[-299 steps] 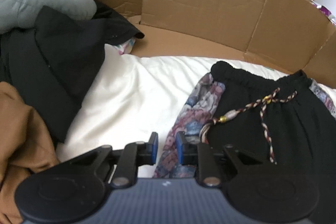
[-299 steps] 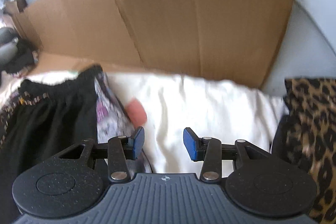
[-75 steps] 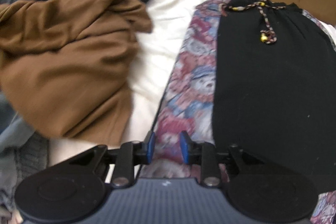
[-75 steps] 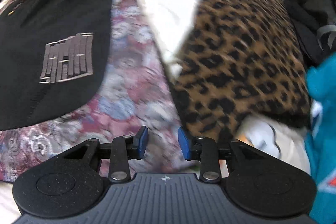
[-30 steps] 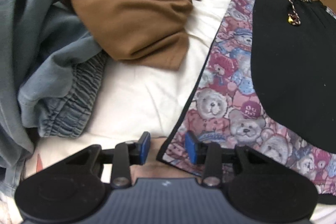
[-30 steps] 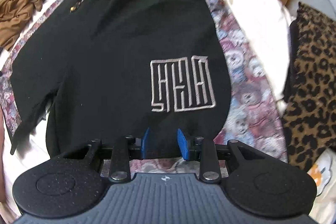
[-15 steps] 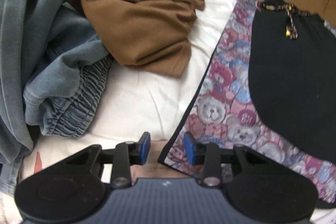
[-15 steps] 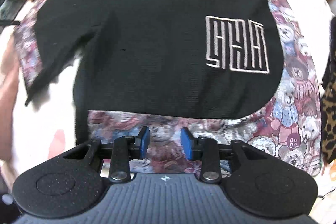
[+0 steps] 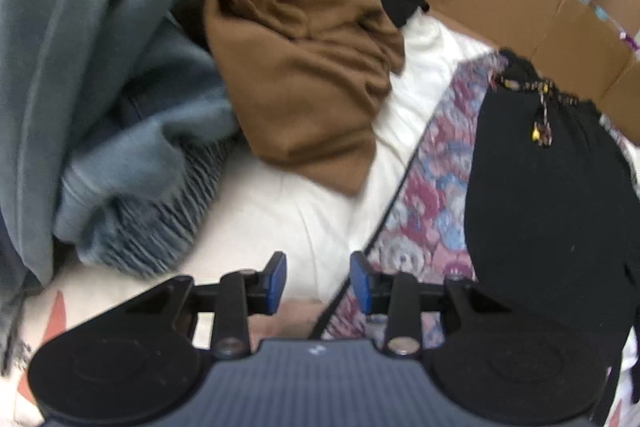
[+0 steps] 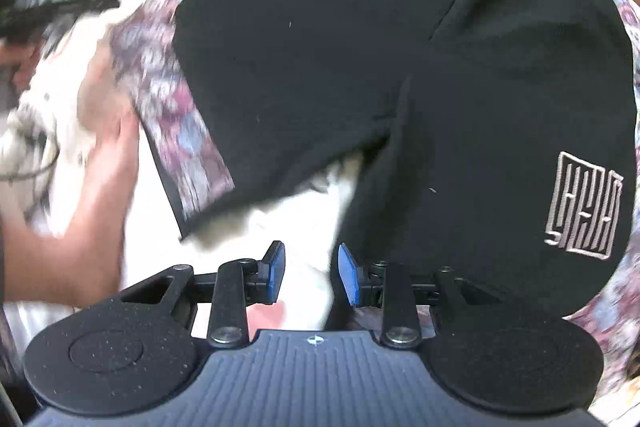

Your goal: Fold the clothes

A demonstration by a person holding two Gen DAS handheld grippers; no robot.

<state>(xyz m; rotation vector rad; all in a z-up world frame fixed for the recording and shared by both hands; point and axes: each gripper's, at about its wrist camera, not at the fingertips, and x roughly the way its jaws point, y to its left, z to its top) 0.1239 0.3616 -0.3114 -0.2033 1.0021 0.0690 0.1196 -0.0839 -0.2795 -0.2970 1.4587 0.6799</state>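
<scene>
Shorts (image 10: 360,47), black, lie flat on patterned cloth (image 9: 432,187). Your left gripper (image 9: 318,283) and right gripper (image 10: 311,273) stand partly open, holding nothing, over white sheet (image 9: 280,219).

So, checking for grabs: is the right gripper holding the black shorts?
No, the right gripper stands open above white bedding beside the black shorts.

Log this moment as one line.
stage: pre-grasp | left claw: open, empty | right claw: open, empty | black shorts: flat on patterned cloth
</scene>
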